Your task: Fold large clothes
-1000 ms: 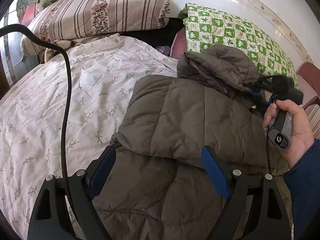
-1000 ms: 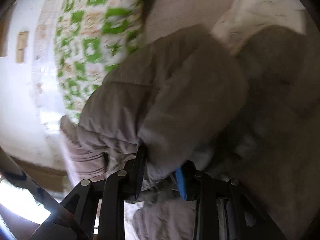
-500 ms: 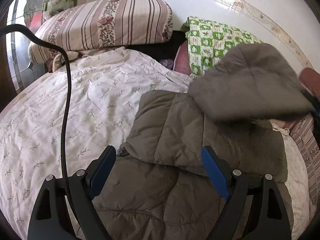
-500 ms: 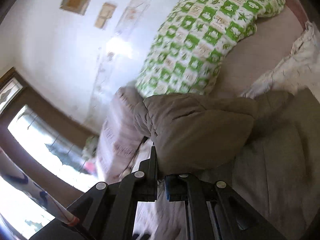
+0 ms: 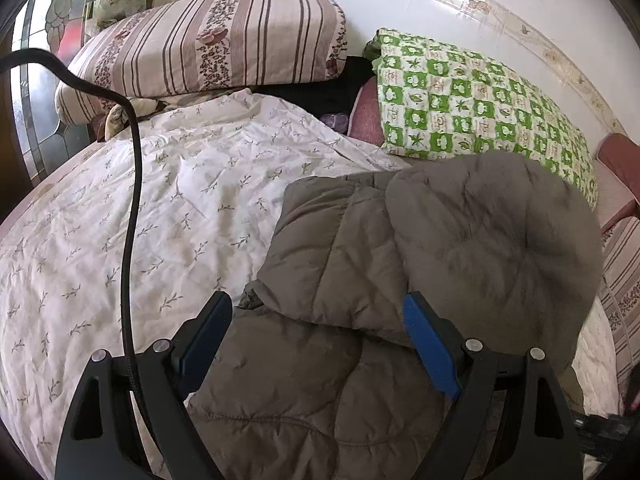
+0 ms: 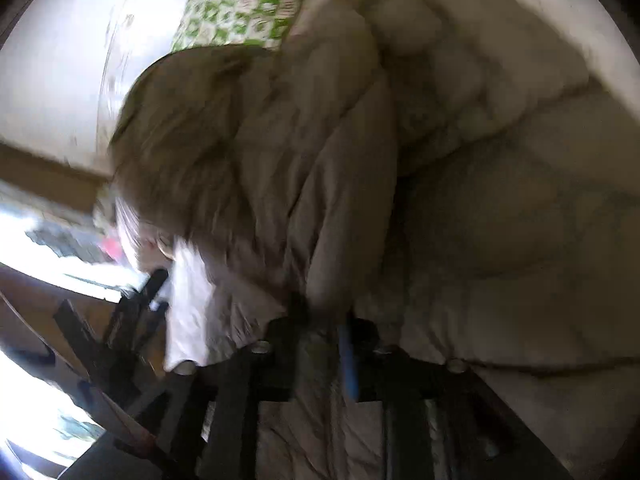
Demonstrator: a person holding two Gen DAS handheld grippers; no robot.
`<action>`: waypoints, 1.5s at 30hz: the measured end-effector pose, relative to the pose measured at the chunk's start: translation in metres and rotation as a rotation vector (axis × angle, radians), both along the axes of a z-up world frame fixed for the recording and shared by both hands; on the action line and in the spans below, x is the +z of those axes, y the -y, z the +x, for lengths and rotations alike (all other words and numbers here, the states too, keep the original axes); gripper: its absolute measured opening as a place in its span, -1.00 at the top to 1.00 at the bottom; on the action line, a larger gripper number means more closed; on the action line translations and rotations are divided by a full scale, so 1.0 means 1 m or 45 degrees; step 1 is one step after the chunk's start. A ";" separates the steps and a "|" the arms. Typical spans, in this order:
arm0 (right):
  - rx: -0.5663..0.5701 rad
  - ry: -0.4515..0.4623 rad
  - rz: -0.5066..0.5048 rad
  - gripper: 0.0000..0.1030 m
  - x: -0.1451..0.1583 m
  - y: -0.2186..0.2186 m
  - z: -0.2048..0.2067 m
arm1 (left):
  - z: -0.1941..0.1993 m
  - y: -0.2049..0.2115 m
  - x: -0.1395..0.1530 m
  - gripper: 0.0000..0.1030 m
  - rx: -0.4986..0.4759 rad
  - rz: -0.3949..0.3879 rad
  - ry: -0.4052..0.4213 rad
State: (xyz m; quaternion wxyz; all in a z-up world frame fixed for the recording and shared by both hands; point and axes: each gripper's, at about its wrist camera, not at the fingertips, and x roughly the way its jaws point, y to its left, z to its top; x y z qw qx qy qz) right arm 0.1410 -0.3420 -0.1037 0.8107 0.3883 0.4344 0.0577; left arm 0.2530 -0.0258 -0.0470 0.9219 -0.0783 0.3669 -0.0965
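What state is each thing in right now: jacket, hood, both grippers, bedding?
Puffer jacket: lying on the bed, partly folded.
Hood: lifted, swung over the jacket body.
Left gripper: open, above the jacket.
Right gripper: shut on jacket fabric.
Floral quilt: spread, wrinkled.
Green checked pillow: against the wall.
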 end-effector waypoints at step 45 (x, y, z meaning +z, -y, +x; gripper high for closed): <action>0.117 0.256 -0.667 0.25 0.092 0.030 0.122 | 0.046 0.101 0.056 -0.68 -0.285 0.031 -0.033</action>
